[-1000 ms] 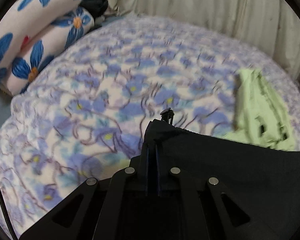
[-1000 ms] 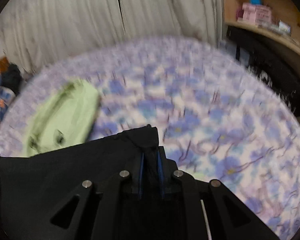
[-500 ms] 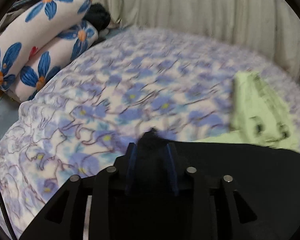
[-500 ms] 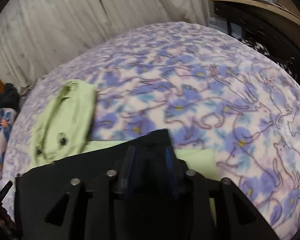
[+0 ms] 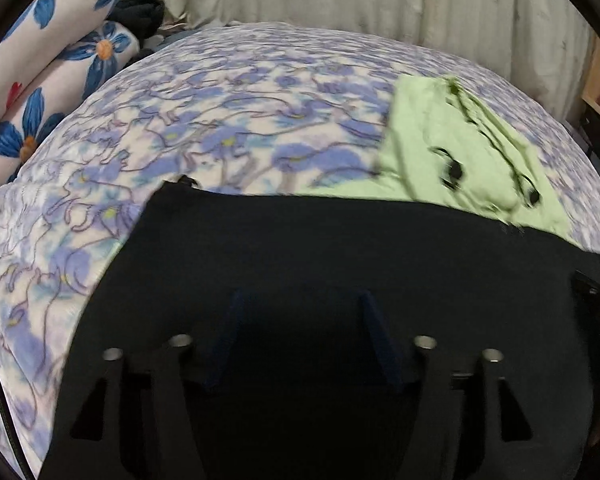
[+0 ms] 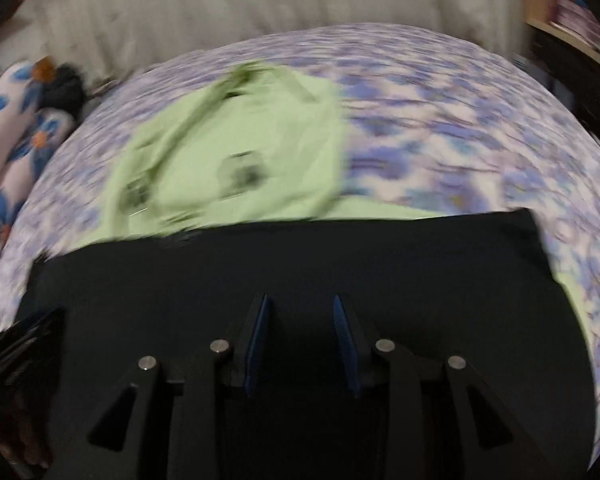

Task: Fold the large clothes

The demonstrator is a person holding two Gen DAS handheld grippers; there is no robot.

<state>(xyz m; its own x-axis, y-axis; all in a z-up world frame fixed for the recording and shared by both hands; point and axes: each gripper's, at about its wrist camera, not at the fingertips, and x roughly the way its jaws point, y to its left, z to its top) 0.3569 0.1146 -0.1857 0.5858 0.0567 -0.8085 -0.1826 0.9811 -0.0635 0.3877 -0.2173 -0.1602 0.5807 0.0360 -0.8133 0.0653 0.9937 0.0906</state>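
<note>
Left claw hangs over the black garment, jaws spreading wider, nothing pinched, the cloth flat beneath and ahead of them. Right claw has its jaws apart and easing inward, pads clear of the same black cloth below. Beyond its far edge lies a green garment on the flowered bedspread.

Both grippers let go of black garment: left gripper jaws opening, right gripper jaws parted, closing slightly; garment lies flat.
</note>
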